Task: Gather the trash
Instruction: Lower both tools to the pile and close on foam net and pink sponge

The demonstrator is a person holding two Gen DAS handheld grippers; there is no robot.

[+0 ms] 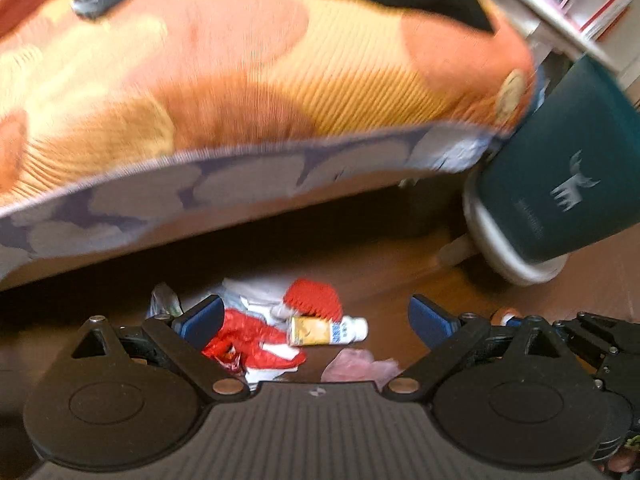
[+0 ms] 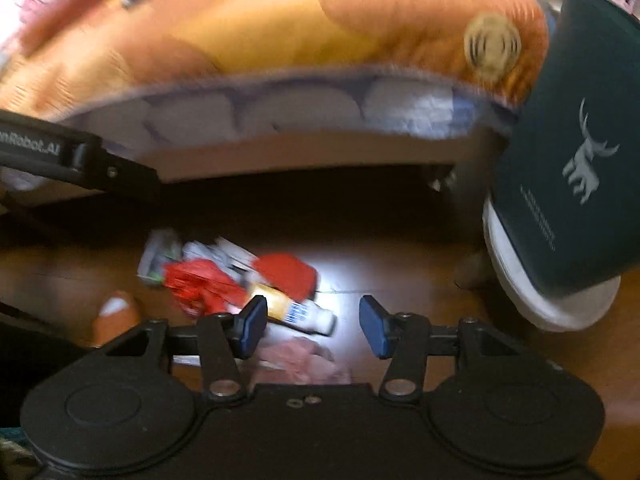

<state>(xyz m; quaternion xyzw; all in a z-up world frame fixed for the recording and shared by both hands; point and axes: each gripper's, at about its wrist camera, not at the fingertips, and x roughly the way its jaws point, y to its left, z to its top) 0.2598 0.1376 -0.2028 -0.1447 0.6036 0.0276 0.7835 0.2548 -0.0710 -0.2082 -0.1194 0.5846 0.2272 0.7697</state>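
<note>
A pile of trash lies on the dark wooden floor beside the bed. It holds a red crumpled wrapper [image 1: 252, 340] [image 2: 200, 284], a small yellow and white bottle [image 1: 328, 331] [image 2: 296, 312], a red ridged piece [image 1: 316, 298] [image 2: 286, 274], white paper [image 1: 252, 292] [image 2: 224, 252] and a pink crumpled bag [image 1: 356, 364] [image 2: 304, 360]. My left gripper [image 1: 316, 320] is open and empty, above the pile. My right gripper [image 2: 312, 326] is open and empty, with the bottle and pink bag between its fingers in view. The right gripper's body shows at the left view's right edge [image 1: 592, 340].
A bed with an orange and yellow patterned cover [image 1: 240, 72] [image 2: 280, 28] fills the top. A dark teal bin with a white deer print and a pale base [image 1: 560, 184] [image 2: 572, 160] stands tilted in view at right. An orange ball-like object [image 2: 116, 316] lies at left. Shelves [image 1: 580, 4] stand behind.
</note>
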